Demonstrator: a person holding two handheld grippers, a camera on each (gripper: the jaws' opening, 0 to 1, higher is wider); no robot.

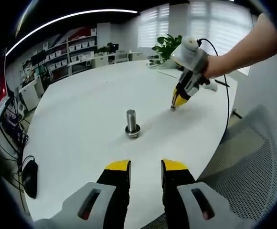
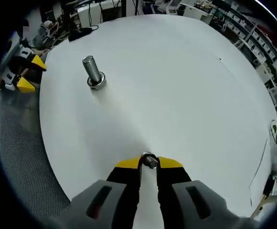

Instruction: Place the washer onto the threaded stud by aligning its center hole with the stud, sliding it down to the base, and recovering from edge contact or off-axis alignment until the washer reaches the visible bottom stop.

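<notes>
A threaded steel stud (image 1: 132,121) stands upright on its wide base in the middle of the round white table (image 1: 81,119); it shows again at the upper left (image 2: 93,71). My right gripper (image 2: 149,162) is shut on a small metal washer (image 2: 150,161), pinched between the yellow tips low over the table, well away from the stud. In the left gripper view a hand holds that right gripper (image 1: 175,104) tip-down on the table, to the right of and beyond the stud. My left gripper (image 1: 146,167) is open near the table's edge, with nothing between its jaws. It also appears as the left gripper (image 2: 28,74) past the table rim.
A grey mesh chair (image 1: 255,152) stands by the table edge on the right. A black computer mouse (image 1: 29,177) lies at the left edge. A potted plant (image 1: 169,44) and papers sit at the far side, with shelves and desks beyond.
</notes>
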